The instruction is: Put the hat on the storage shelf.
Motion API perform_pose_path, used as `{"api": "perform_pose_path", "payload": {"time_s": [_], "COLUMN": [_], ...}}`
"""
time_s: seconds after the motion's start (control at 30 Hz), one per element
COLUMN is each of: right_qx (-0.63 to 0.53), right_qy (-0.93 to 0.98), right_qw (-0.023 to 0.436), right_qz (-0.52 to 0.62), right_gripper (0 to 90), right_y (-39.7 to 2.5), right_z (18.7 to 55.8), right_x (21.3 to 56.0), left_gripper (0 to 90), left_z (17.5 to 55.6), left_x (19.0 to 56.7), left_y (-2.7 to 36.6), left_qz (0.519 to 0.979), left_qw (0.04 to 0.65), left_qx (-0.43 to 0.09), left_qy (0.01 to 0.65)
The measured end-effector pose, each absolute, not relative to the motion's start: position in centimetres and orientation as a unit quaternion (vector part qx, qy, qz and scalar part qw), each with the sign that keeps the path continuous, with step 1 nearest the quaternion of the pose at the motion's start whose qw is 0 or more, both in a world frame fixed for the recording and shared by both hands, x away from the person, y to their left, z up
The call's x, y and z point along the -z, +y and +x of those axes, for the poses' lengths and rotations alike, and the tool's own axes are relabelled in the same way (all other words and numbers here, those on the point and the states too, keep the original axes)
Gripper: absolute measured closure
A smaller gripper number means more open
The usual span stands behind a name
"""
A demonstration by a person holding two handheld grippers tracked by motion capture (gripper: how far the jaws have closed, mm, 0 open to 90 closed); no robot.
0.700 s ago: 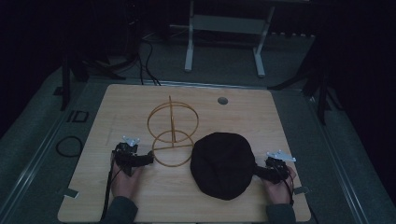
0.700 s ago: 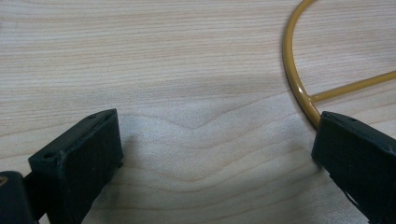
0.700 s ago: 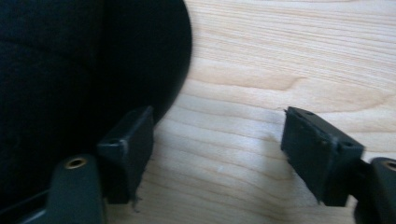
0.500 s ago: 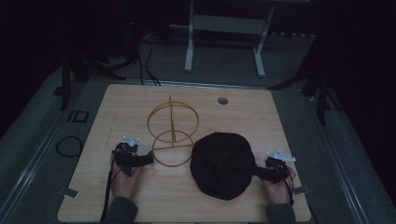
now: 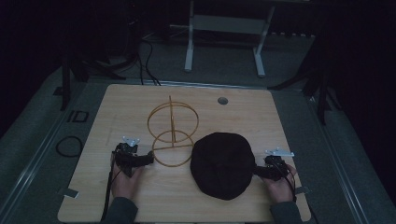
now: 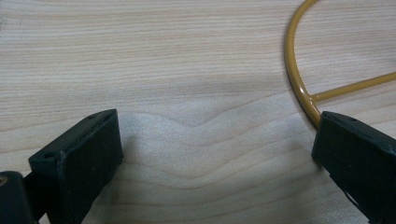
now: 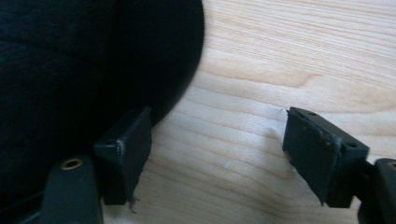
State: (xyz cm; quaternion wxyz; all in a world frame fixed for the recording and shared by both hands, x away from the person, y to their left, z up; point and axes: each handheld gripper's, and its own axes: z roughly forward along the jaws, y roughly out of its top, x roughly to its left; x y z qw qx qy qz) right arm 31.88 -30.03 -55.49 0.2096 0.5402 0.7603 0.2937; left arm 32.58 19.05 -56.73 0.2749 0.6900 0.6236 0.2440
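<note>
A black cap (image 5: pixel 223 164) lies flat on the wooden table (image 5: pixel 140 98), right of centre. A yellow wire stand (image 5: pixel 172 130), a flat ring with an upright ring on it, sits left of the cap. My left gripper (image 5: pixel 148 159) rests open on the table at the stand's left edge; in the left gripper view (image 6: pixel 212 158) the yellow ring (image 6: pixel 299 84) passes just by the right jaw. My right gripper (image 5: pixel 258 171) is open at the cap's right rim. The right gripper view (image 7: pixel 217 149) has the cap (image 7: pixel 84 60) against the left jaw, nothing between the jaws.
A small round grommet (image 5: pixel 222 100) sits in the table near its far edge. A white frame leg (image 5: pixel 189 42) stands on the floor beyond the table, and a cable loop (image 5: pixel 70 145) lies on the floor at the left.
The right gripper has edged slightly toward the cap's rim. The left gripper, cap and stand are where they were.
</note>
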Motion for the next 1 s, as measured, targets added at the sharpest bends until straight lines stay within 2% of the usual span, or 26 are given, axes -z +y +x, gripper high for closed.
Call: {"api": "perform_pose_path", "payload": {"time_s": [0.07,0.13,0.4,0.7,1.0], "right_qx": [-0.296,-0.3,-0.282,-0.286,-0.293], "right_qy": [0.772,0.776,0.797,0.815,0.833], "right_qw": [0.188,0.172,0.184,0.178,0.17], "right_qz": [0.53,0.528,0.502,0.471,0.437], "right_gripper": [35.9,37.8,42.2,41.2,38.9], "right_y": [-30.3,-30.4,-30.6,-31.1,-29.6], "right_z": [32.0,32.1,31.9,32.6,33.9], "right_x": [55.0,54.8,52.5,48.8,46.5], "left_gripper": [1.2,1.2,1.2,1.2,1.2], "left_z": [32.6,32.6,32.6,32.6,32.6], "left_x": [56.7,56.7,56.7,56.7,56.7], "left_y": [19.1,19.1,19.0,19.0,19.0], "left_qz": [0.69,0.69,0.69,0.689,0.689], "left_qw": [0.275,0.275,0.275,0.276,0.276], "left_qx": [-0.244,-0.244,-0.244,-0.244,-0.244], "left_qy": [0.624,0.623,0.624,0.624,0.624]}}
